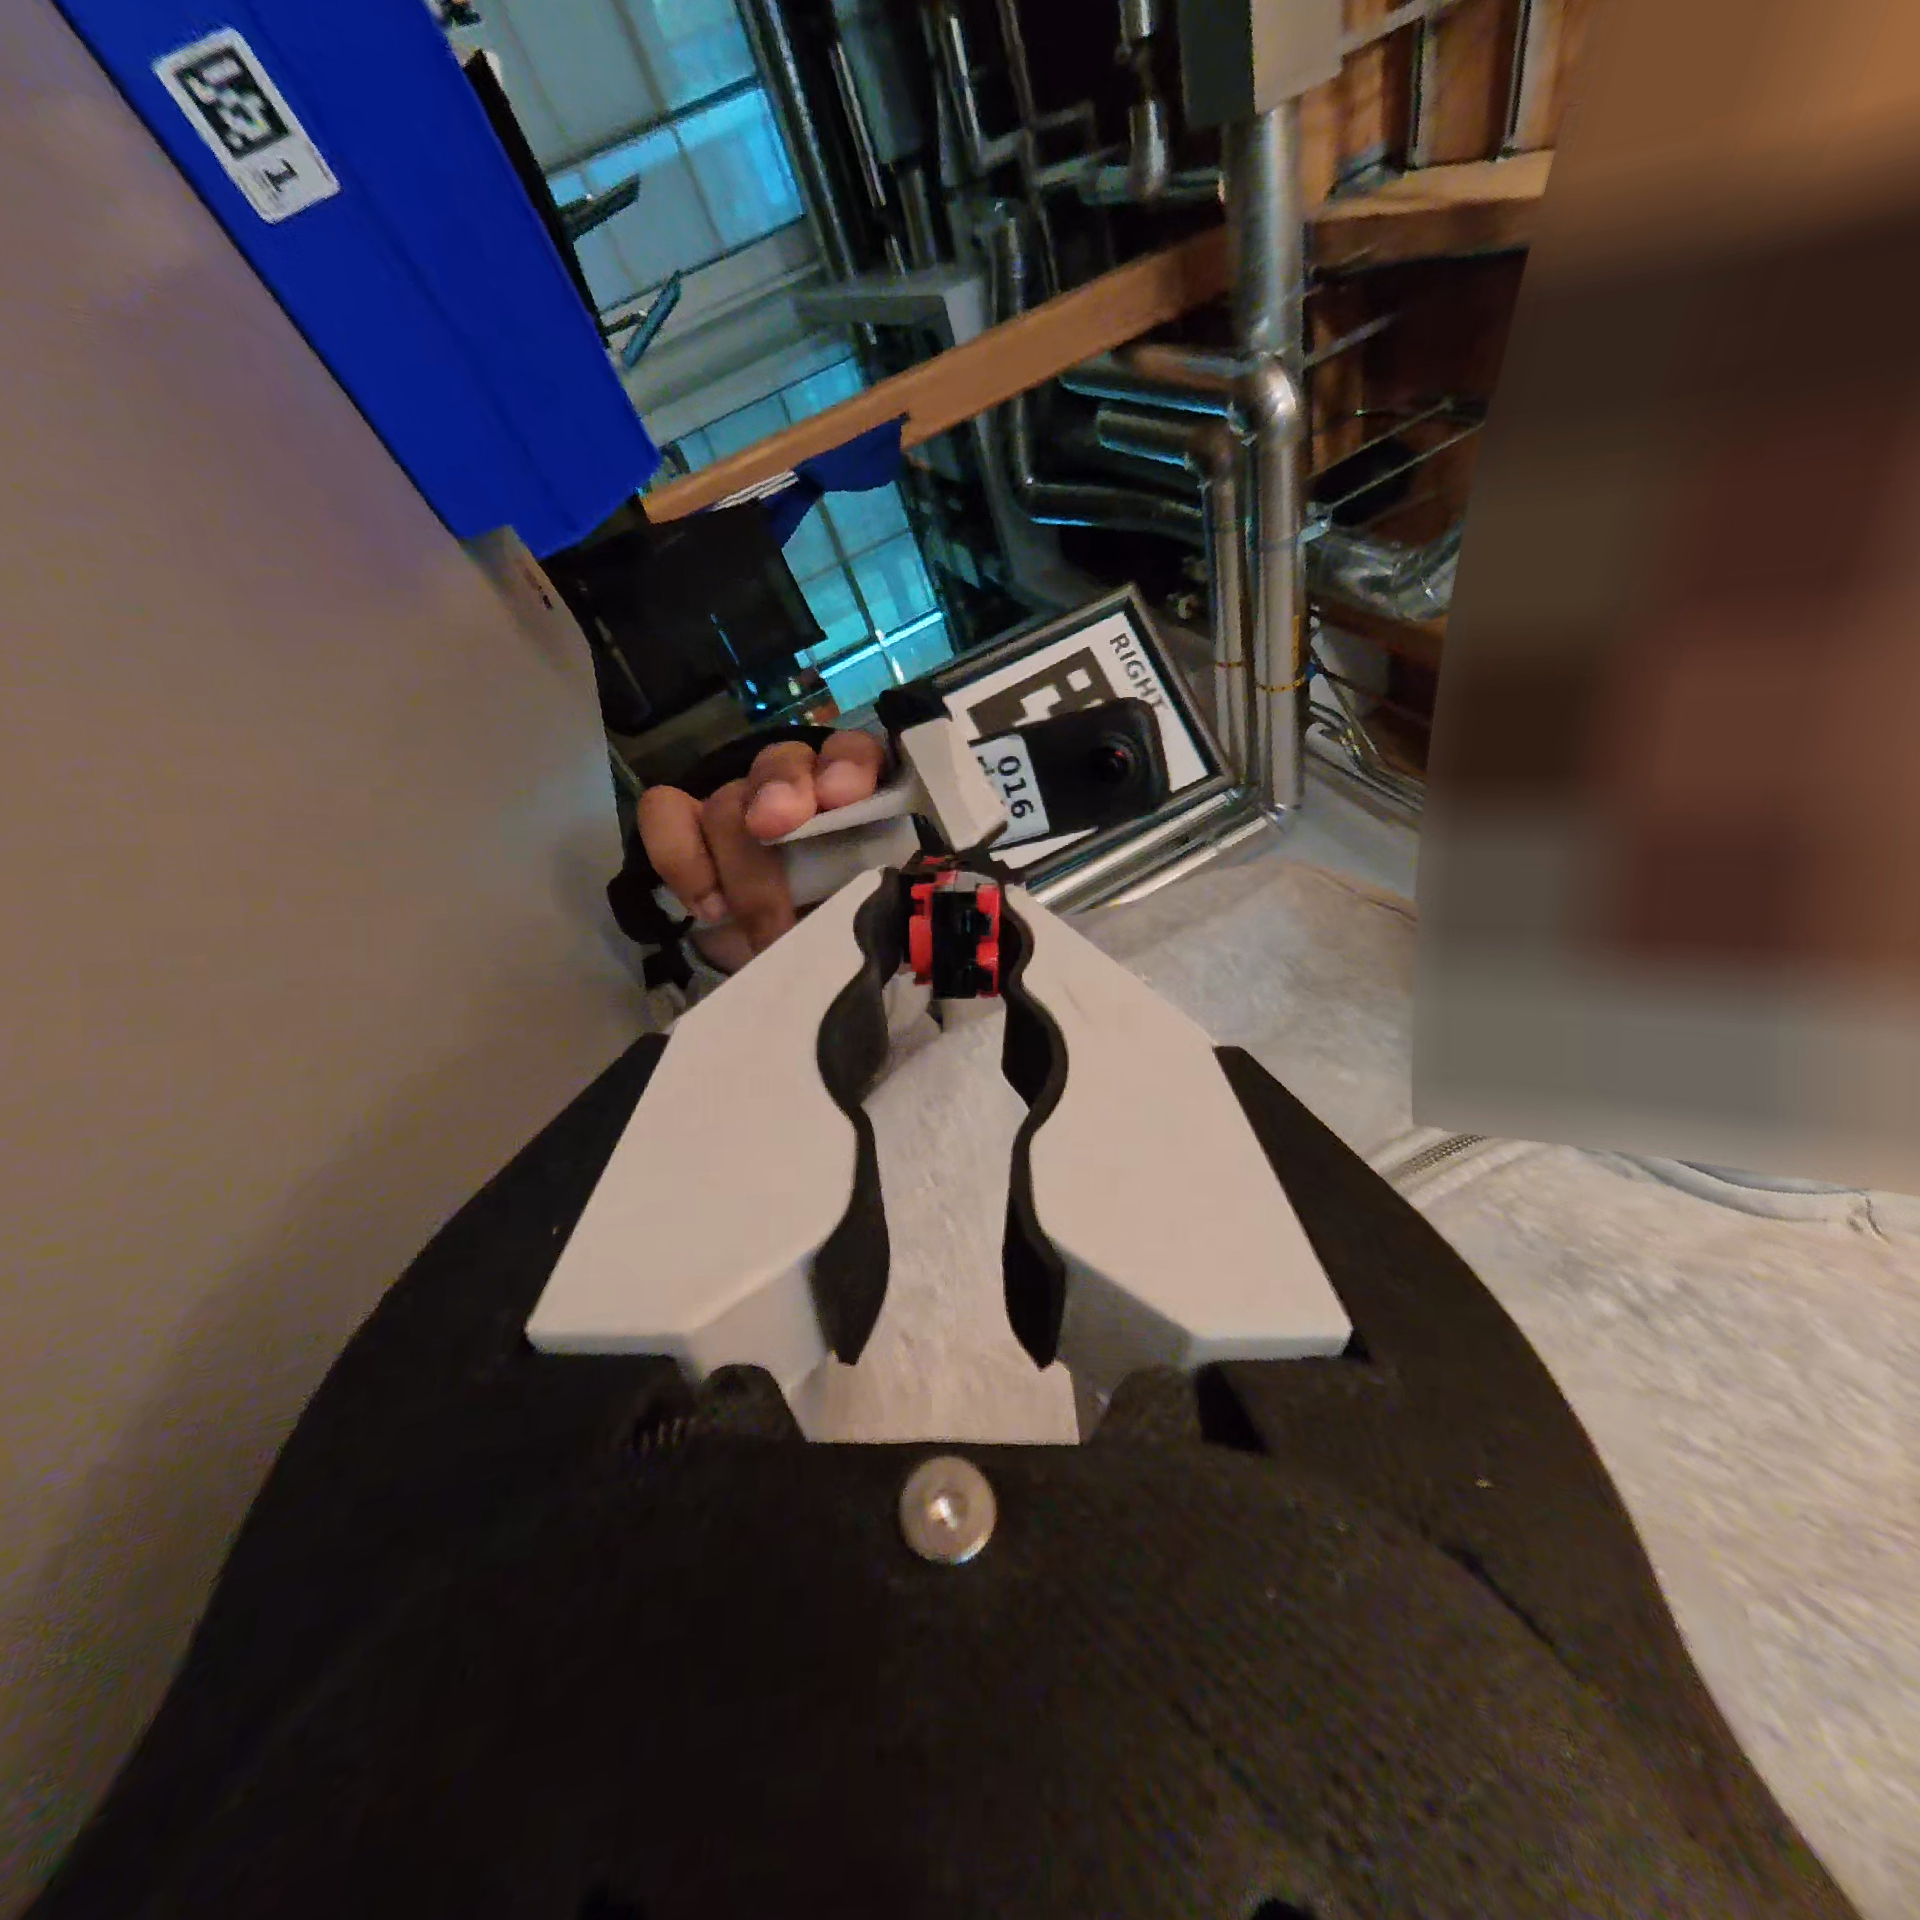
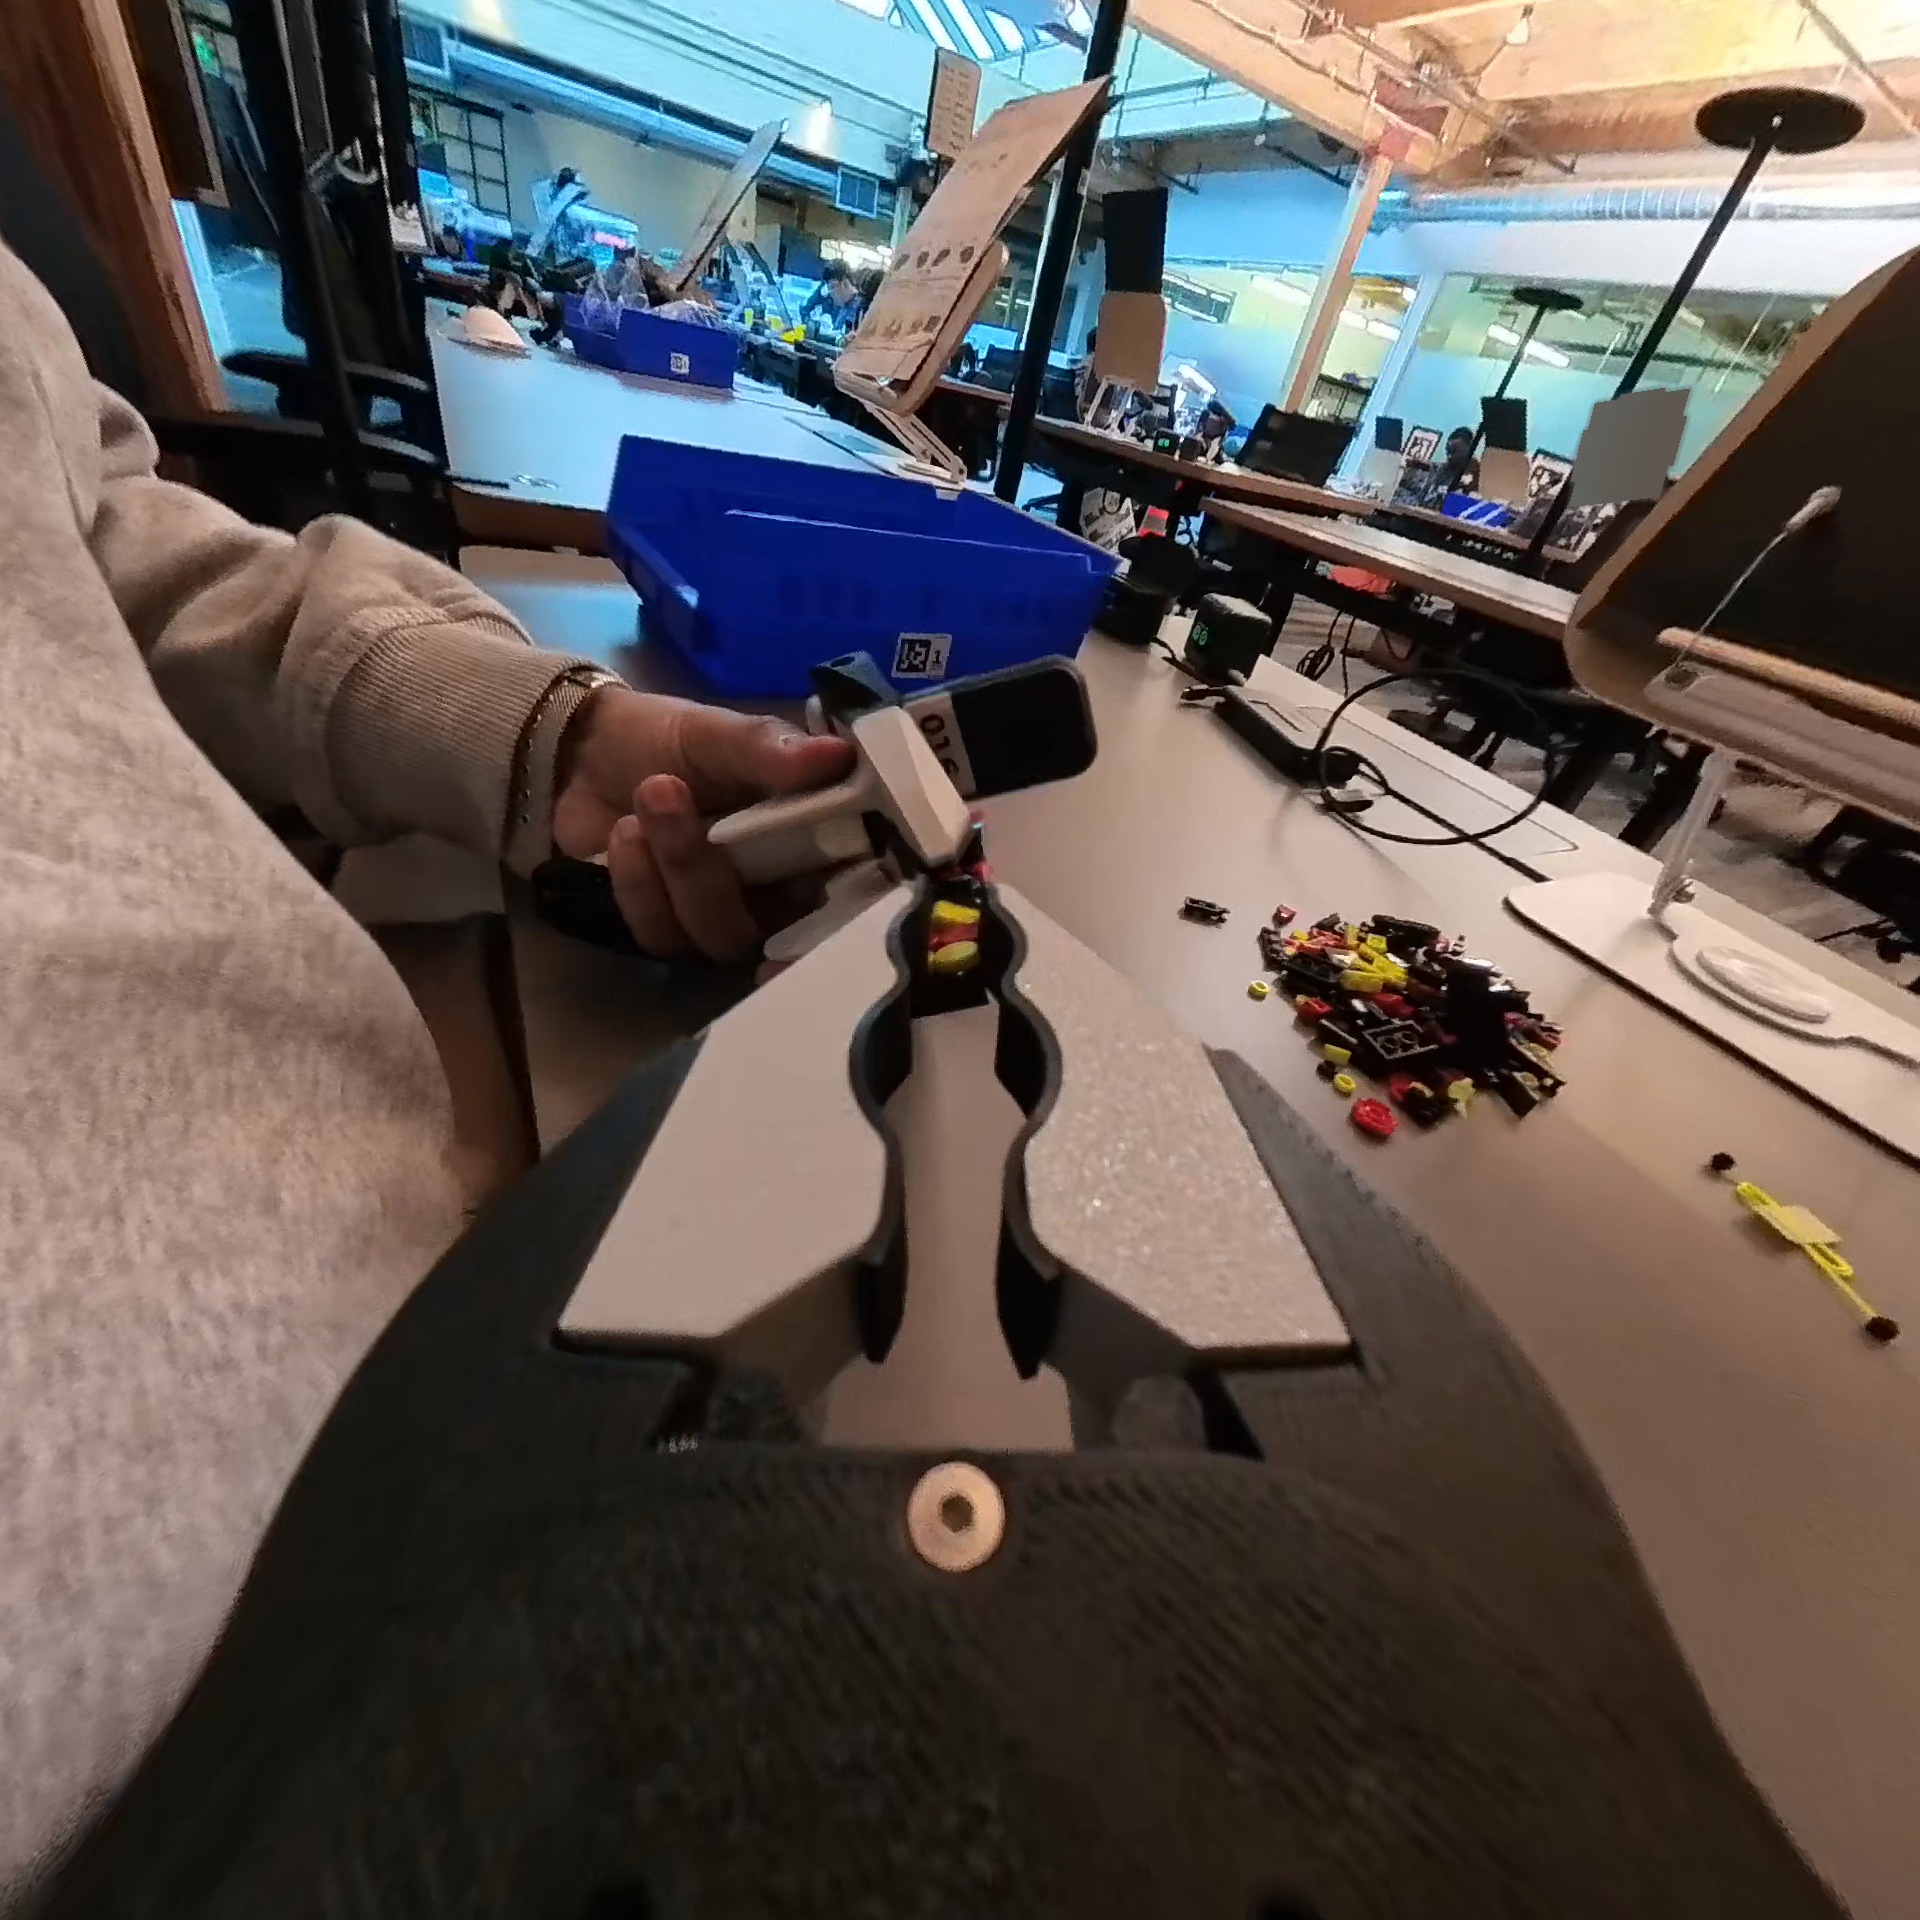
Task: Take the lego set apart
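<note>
A small lego piece is held in the air between both grippers. In the left wrist view my left gripper (image 1: 951, 940) is shut on its red and black end (image 1: 954, 938). In the right wrist view my right gripper (image 2: 954, 951) is shut on its yellow, red and black end (image 2: 954, 935). The two grippers meet tip to tip, each seen behind the other's fingertips. A pile of loose red, yellow and black lego parts (image 2: 1403, 1003) lies on the grey table (image 2: 1299, 831) to the right of the grippers.
A blue bin (image 2: 831, 571) stands on the table behind the grippers, and also shows in the left wrist view (image 1: 416, 270). A yellow lego rod (image 2: 1808, 1252) and a small black part (image 2: 1205, 909) lie apart from the pile. A white stand base (image 2: 1662, 935) and cables (image 2: 1403, 748) are at right. Only a small space, under 4 cm, lies between the two pairs of fingers.
</note>
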A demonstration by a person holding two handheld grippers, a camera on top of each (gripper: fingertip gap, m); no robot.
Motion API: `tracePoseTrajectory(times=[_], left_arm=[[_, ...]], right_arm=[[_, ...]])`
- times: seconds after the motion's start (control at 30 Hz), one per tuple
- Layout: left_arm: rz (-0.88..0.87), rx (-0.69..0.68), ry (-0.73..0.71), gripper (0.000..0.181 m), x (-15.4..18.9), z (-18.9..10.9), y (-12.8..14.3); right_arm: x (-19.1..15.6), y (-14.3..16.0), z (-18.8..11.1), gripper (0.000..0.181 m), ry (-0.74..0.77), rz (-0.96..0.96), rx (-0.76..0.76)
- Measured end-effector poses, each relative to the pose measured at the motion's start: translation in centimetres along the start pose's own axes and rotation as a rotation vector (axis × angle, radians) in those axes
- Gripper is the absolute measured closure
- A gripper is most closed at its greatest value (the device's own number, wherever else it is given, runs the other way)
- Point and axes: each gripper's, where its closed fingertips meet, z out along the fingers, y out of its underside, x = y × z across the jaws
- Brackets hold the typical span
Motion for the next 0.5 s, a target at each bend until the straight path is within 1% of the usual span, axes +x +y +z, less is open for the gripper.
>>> tracePoseTrajectory(times=[0.03,0.1,0.17,0.3,0.4,0.5], left_arm=[[0.013,0.005,-0.017,0.167,-0.2,0.0,0.0],[0.035,0.012,-0.038,0.168,-0.3,0.0,-0.1],[0.085,0.033,-0.088,0.168,-0.7,-0.1,-0.5],[0.223,0.057,-0.222,0.169,-1.7,-0.6,-1.2],[0.295,0.077,-0.298,0.169,-2.1,-1.1,-1.8],[0.343,0.091,-0.359,0.169,-2.5,-1.4,-2.1]], right_arm=[[-0.1,0.1,0.0,0.175,0.000,-0.020,-0.004],[0.0,0.3,0.0,0.174,0.013,-0.048,-0.005],[0.3,0.7,0.0,0.173,0.047,-0.081,-0.022],[1.3,1.9,0.2,0.161,0.140,-0.178,-0.096],[1.5,3.0,0.5,0.156,0.151,-0.187,-0.159],[1.5,3.6,0.7,0.155,0.164,-0.226,-0.203]])
